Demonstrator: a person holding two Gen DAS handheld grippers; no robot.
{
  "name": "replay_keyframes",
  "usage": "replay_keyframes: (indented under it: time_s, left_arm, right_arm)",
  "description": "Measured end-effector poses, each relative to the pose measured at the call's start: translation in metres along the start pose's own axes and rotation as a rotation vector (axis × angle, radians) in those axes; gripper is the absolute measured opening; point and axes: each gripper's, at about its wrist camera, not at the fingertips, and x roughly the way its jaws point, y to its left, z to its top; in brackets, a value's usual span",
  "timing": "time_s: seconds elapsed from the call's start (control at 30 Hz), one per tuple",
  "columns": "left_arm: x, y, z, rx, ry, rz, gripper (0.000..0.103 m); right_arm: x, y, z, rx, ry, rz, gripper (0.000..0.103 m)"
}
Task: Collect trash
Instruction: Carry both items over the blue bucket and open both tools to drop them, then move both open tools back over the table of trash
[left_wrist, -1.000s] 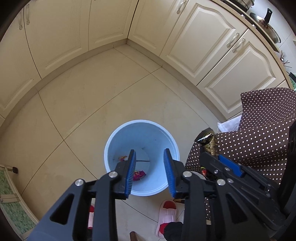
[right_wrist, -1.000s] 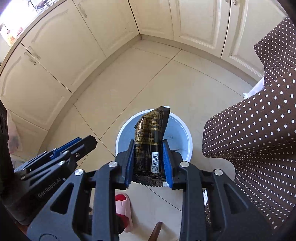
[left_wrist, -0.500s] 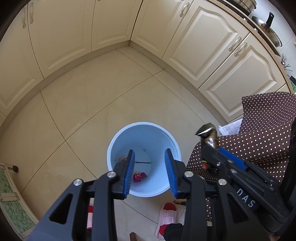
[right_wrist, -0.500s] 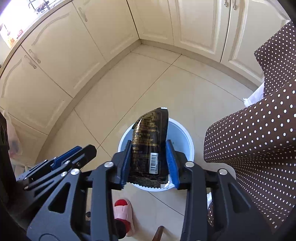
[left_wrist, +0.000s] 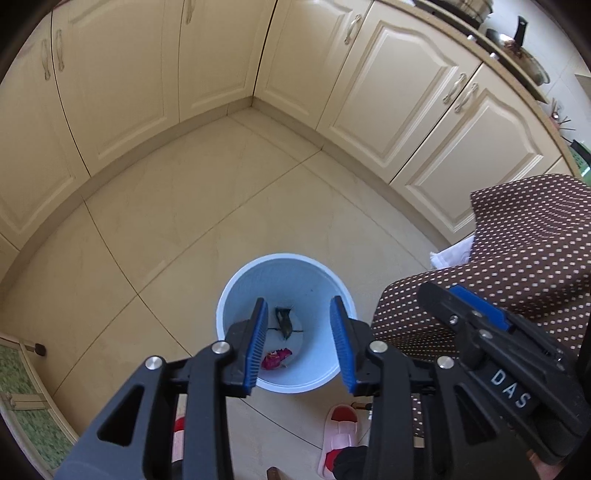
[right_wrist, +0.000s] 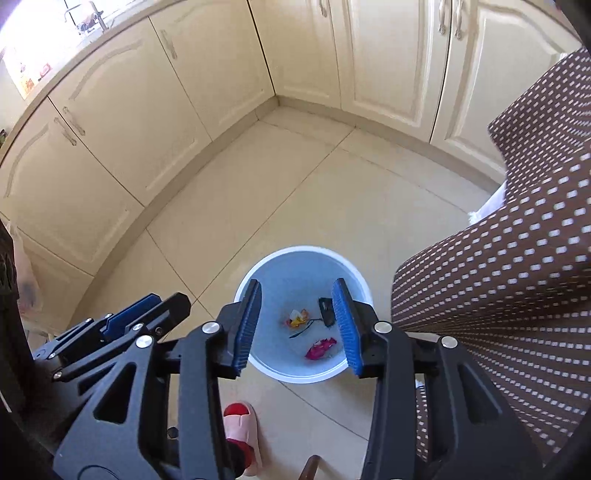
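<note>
A pale blue bin (left_wrist: 295, 275) stands on the tiled floor beneath both grippers. In it lie a black-and-gold wrapper (right_wrist: 325, 308), a pink wrapper (right_wrist: 319, 347) and a yellow scrap (right_wrist: 297, 317). The left wrist view also shows the black wrapper (left_wrist: 283, 319) and the pink wrapper (left_wrist: 275, 359). My right gripper (right_wrist: 297, 282) hangs open over the bin, with nothing between its blue pads. My left gripper (left_wrist: 298, 301) hovers beside it, open and empty too. Each gripper shows at the edge of the other's view: the right gripper (left_wrist: 443, 291) and the left gripper (right_wrist: 166, 300).
A brown polka-dot cloth (right_wrist: 498, 277) hangs close on the bin's right, with a white cloth (left_wrist: 452, 254) tucked behind it. Pink-and-red slippers (left_wrist: 340, 424) lie on the floor near the bin. Cream cabinets (left_wrist: 388, 92) line the far walls, and a green mat (left_wrist: 22, 387) lies at the left.
The black-and-gold wrapper has left the right gripper and now lies in the bin. The right jaws have widened. Both grippers have risen, so the bin looks smaller.
</note>
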Motion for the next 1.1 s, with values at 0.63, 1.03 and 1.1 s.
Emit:
replay_keyframes:
  time_s: [0.63,1.03,1.1]
  left_arm:
    - [-0.193,-0.176,-0.033,0.258,-0.26,-0.199,0.045]
    - [-0.22,-0.378,-0.069,0.533,-0.221,-0.367,0.063]
    - [-0.215,-0.411,-0.072,0.576,-0.201,-0.385,0.067]
  right_arm:
    - [-0.285,-0.084,-0.044,0.033,-0.464,-0.132,0.045]
    - [-0.399,-0.257,-0.101,0.287,-0.608,-0.396,0.057]
    - [-0.408,-0.281,-0.109,0.321,-0.604,-0.435,0.061]
